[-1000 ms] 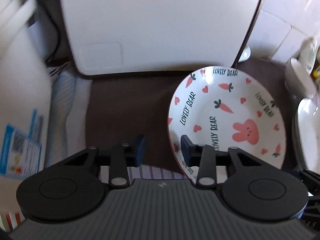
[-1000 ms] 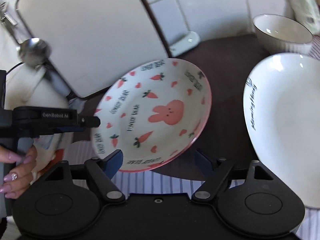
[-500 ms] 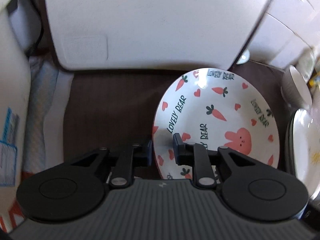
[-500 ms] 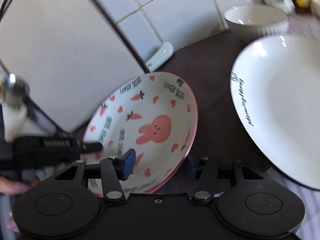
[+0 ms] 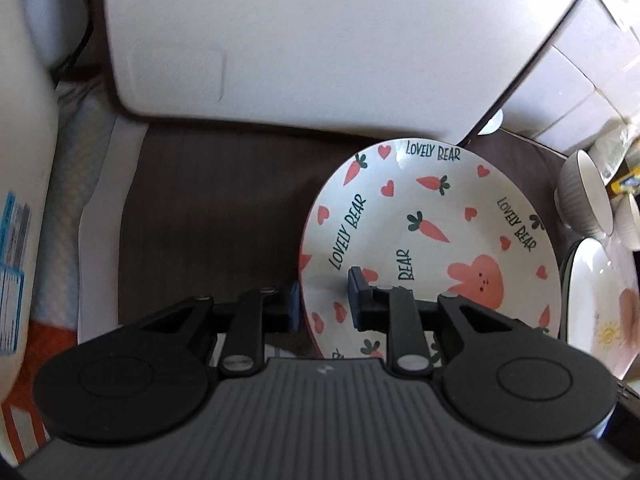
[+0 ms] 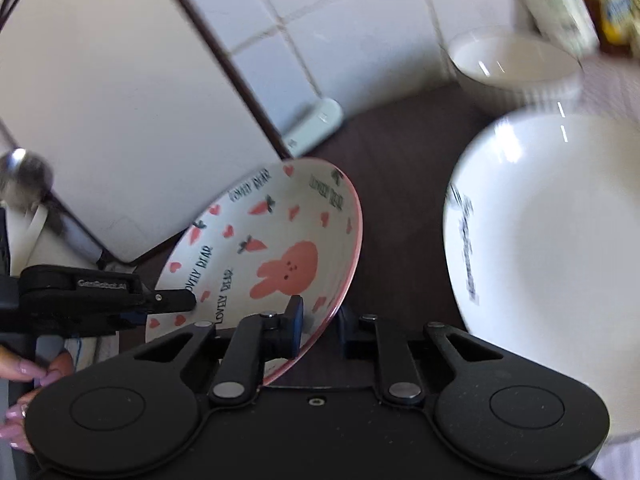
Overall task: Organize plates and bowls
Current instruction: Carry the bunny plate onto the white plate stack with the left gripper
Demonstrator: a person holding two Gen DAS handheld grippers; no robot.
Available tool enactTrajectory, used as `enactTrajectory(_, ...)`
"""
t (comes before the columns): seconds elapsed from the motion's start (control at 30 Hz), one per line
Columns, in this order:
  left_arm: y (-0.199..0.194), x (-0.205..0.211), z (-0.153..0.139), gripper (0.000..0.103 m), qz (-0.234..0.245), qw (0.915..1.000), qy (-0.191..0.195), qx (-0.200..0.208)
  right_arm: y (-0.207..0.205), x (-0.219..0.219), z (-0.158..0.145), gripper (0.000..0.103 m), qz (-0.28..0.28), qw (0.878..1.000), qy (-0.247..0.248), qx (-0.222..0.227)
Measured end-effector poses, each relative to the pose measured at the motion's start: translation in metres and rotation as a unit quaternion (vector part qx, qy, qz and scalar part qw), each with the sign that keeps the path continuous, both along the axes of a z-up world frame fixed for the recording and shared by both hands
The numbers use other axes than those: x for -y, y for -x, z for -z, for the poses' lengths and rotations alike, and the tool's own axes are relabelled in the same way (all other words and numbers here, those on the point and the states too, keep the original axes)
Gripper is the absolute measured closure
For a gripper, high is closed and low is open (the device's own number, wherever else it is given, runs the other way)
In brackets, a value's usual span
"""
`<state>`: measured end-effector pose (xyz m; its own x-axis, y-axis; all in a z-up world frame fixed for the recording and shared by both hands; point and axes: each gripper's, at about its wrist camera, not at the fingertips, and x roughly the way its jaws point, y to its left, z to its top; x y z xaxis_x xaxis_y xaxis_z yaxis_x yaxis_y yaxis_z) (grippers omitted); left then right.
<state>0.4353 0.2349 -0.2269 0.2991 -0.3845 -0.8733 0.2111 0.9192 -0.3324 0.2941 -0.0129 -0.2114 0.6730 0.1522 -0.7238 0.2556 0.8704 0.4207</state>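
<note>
- Left wrist view: the left gripper pinches the near-left rim of the bunny plate, one finger under the outer wall, the other pressed on the printed inner face. The plate sits tilted over the dark brown tabletop, in front of a large white board leaning at the back. To the right, a ribbed white bowl stands near the tiled wall, and the edge of a second plate shows just beside the held one.

- Right wrist view: the right gripper has just been closing, and its fingers now straddle the plate's near-right rim — one pad inside the well, the other behind the pink outer wall. The left gripper's arm reaches in from the left edge to the opposite rim, a hand visible beneath it. A large plain white plate lies well to the right, a white bowl behind it.

- Handling: glazed ceramic, judging by its sheen — stiff, fairly heavy for its size, slick under the pads and likely to chip or shatter if dropped. The raised rim is the sensible purchase; two grips on opposite sides should steady it, provided both move together, since twisting one against the other could let the rim slip free.
</note>
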Motion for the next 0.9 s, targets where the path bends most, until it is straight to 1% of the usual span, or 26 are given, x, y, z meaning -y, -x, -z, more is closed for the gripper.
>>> enactTrajectory(0.07,0.004,-0.001,-0.003,0.082,0.007,1.0,0.003,-0.001,-0.005,0.007,-0.005,0.081,-0.007,1.0,-0.019,-0.009)
enactTrajectory(0.1,0.007,-0.001,-0.006,0.081,0.009,1.0,0.003,0.002,-0.005,0.009,-0.007,0.081,-0.012,1.0,-0.018,-0.007)
enactTrajectory(0.2,0.019,0.008,-0.024,0.081,0.023,0.9989,-0.028,0.028,-0.003,0.015,-0.013,0.081,-0.022,0.999,-0.03,-0.009)
enactTrajectory(0.27,0.026,0.012,-0.036,0.081,0.027,0.9981,-0.036,0.042,-0.001,0.018,-0.015,0.08,-0.031,0.999,-0.037,-0.013)
enactTrajectory(0.43,0.043,0.019,-0.068,0.08,0.044,0.9969,-0.03,0.058,0.016,0.026,-0.033,0.08,-0.039,0.998,-0.045,0.003)
enactTrajectory(0.53,0.055,0.03,-0.086,0.081,0.059,0.9955,-0.027,0.069,0.028,0.031,-0.05,0.08,-0.044,0.999,-0.031,0.006)
enactTrajectory(0.6,0.064,0.04,-0.096,0.08,0.074,0.9936,-0.032,0.08,0.036,0.039,-0.059,0.08,-0.038,0.999,-0.031,0.009)
enactTrajectory(0.73,0.077,0.067,-0.109,0.08,0.104,0.9908,-0.023,0.084,0.058,0.056,-0.075,0.079,-0.028,0.999,-0.019,0.016)
enactTrajectory(0.9,0.087,0.104,-0.113,0.08,0.146,0.9855,-0.014,0.086,0.082,0.083,-0.084,0.079,-0.003,1.0,-0.01,0.016)
